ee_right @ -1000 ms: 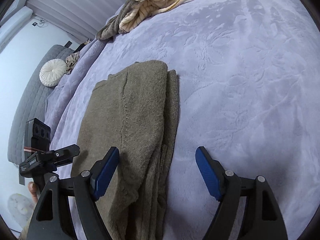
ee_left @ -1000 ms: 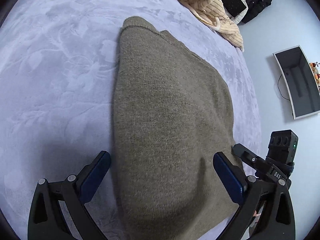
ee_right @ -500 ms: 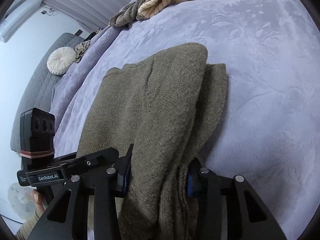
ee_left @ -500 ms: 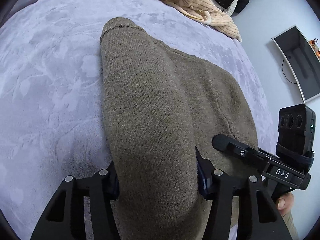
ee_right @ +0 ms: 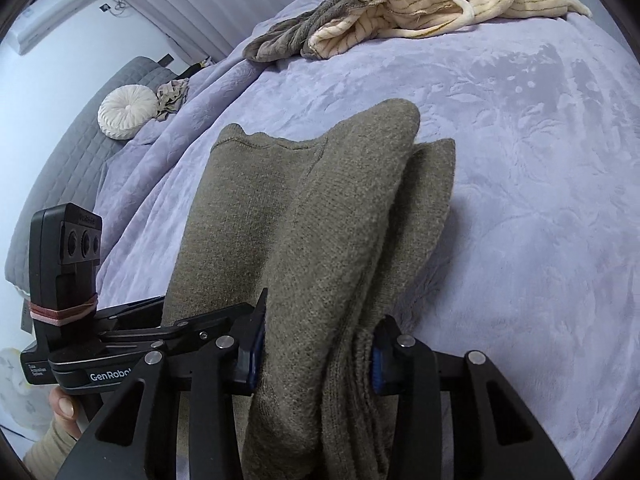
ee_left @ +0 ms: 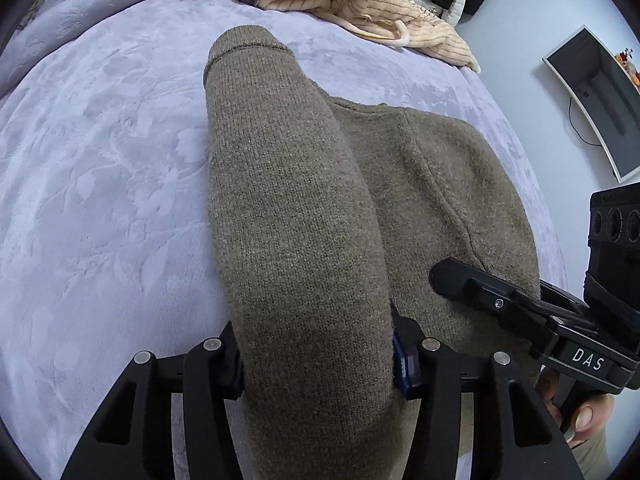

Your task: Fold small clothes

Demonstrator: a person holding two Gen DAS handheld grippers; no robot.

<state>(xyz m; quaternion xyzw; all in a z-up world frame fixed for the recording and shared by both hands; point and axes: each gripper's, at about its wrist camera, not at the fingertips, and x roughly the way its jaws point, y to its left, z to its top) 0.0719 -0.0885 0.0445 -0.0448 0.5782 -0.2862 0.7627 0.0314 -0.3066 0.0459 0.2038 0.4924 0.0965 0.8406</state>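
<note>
An olive-brown knit sweater [ee_left: 296,208] lies partly folded on the lilac bed cover [ee_left: 100,160]. My left gripper [ee_left: 318,356] is shut on the near left edge of the sweater and lifts it into a ridge. My right gripper [ee_right: 318,356] is shut on the near right edge, where several layers bunch between the pads; the sweater [ee_right: 320,220] rises toward it. The right gripper also shows in the left wrist view [ee_left: 532,312], and the left gripper shows in the right wrist view [ee_right: 132,332]. The far end of the sweater rests on the bed.
A heap of cream striped and grey clothes [ee_right: 420,8] lies at the far edge of the bed, also in the left wrist view [ee_left: 360,4]. A round white cushion [ee_right: 127,111] sits on a grey quilt at left. A monitor [ee_left: 596,96] stands beyond the bed's right side.
Both grippers went from open around the sweater's near edge to shut on it. They have since lifted the near edge, so the sweater stands up in ridges.
</note>
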